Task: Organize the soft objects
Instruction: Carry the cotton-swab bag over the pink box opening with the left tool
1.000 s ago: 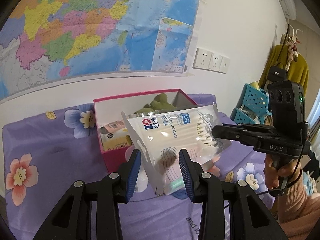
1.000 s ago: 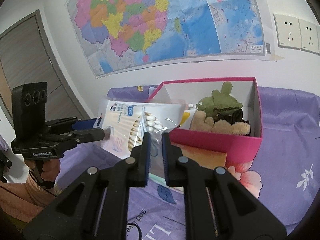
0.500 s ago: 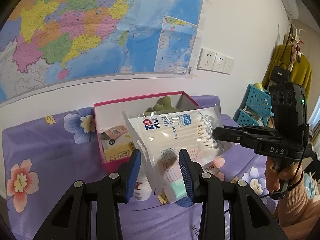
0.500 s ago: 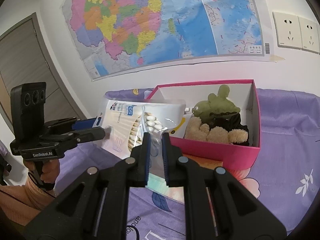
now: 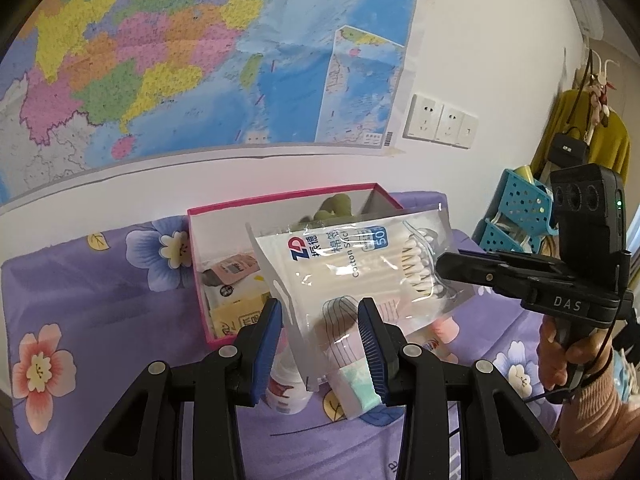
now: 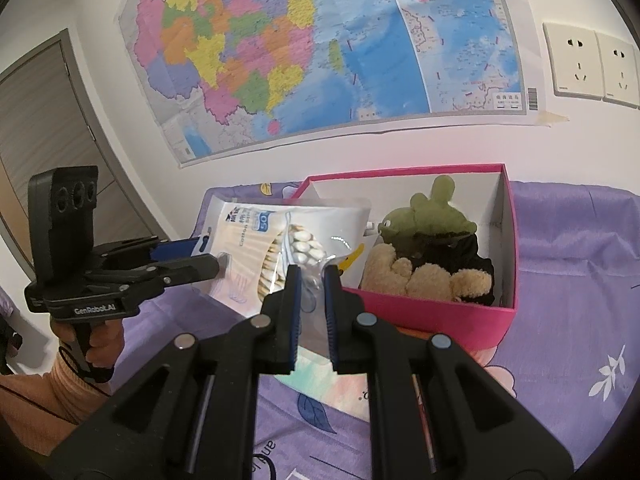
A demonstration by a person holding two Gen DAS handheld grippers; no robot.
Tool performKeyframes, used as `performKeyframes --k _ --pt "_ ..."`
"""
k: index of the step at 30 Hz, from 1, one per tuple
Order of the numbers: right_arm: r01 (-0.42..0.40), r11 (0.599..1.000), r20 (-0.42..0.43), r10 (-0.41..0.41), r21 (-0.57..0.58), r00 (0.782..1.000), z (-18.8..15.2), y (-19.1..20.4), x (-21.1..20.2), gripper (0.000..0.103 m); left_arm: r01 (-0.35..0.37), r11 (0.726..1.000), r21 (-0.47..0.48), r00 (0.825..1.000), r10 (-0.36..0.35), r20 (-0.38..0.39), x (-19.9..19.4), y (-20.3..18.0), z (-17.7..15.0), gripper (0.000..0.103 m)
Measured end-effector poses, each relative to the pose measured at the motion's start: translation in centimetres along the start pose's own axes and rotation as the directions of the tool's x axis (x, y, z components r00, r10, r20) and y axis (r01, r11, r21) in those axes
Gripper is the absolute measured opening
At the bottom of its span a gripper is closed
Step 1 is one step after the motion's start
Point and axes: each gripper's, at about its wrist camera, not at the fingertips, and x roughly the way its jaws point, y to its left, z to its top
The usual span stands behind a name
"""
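A clear bag of cotton swabs (image 5: pixel 360 272) hangs in the air in front of a pink box (image 5: pixel 280 200). My right gripper (image 6: pixel 309 276) is shut on the bag's right end (image 6: pixel 312 256). My left gripper (image 5: pixel 320 312) is open, its blue pads on either side of the bag's lower left corner, and the bag hangs between them. The pink box (image 6: pixel 508 248) holds a green plush toy (image 6: pixel 432 216), a tan plush (image 6: pixel 424 280), something black, and small packets (image 5: pixel 236 296).
The box stands on a purple flowered cloth (image 5: pixel 92 304) against a white wall with a map (image 5: pixel 160 60). A small white bottle (image 5: pixel 286 384) and a pale green pack (image 5: pixel 360 384) lie on the cloth below the bag. A blue basket (image 5: pixel 520 208) stands at the right.
Both grippers and the bag have risen a little; the box sits lower in both views. The right gripper's hold on the bag is unchanged, and the left gripper stays open.
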Motion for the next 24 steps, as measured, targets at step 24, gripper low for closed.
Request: performKeyframes --k 24 --pt "-0.002 0.999 0.000 0.002 0.039 1.000 1.1 -1.7 1.4 0.014 -0.013 1.000 -0.011 1.000 0.013 -0.022 2.3 0.8 1.4 0.039"
